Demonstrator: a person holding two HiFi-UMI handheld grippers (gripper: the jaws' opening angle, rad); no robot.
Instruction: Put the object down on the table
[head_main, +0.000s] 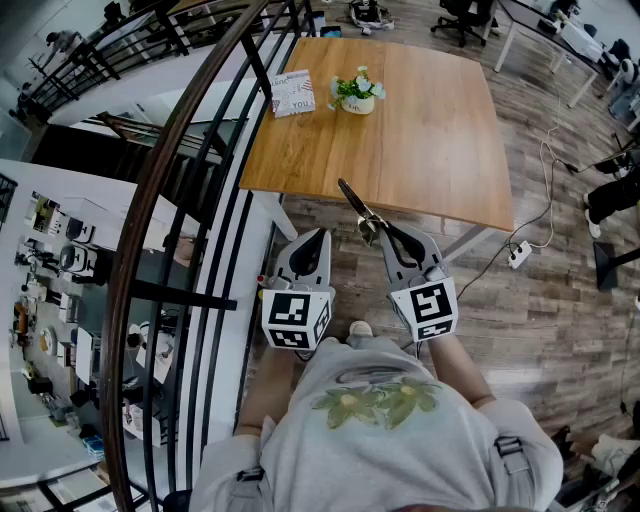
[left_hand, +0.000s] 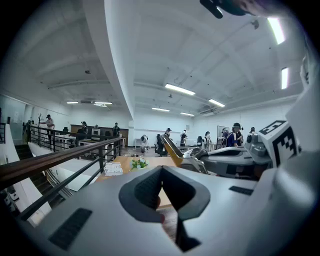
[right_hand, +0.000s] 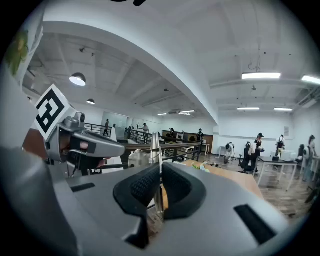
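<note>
My right gripper (head_main: 385, 232) is shut on a slim hand tool (head_main: 358, 207) with a dark and yellow handle and a metal joint. The tool sticks up and to the left out of the jaws, over the floor just short of the near edge of the wooden table (head_main: 420, 130). In the right gripper view the tool (right_hand: 155, 150) stands thin and upright, pinched between the pads. The left gripper (head_main: 312, 240) hangs beside it, shut and empty. From the left gripper view the tool (left_hand: 172, 150) shows to the right, in front of the right gripper's body (left_hand: 235, 160).
On the table's far left stand a small potted plant (head_main: 357, 92) and a printed booklet (head_main: 292, 92). A dark curved railing (head_main: 190, 150) runs close on the left, with a drop beyond it. A power strip (head_main: 518, 255) and cable lie on the floor to the right.
</note>
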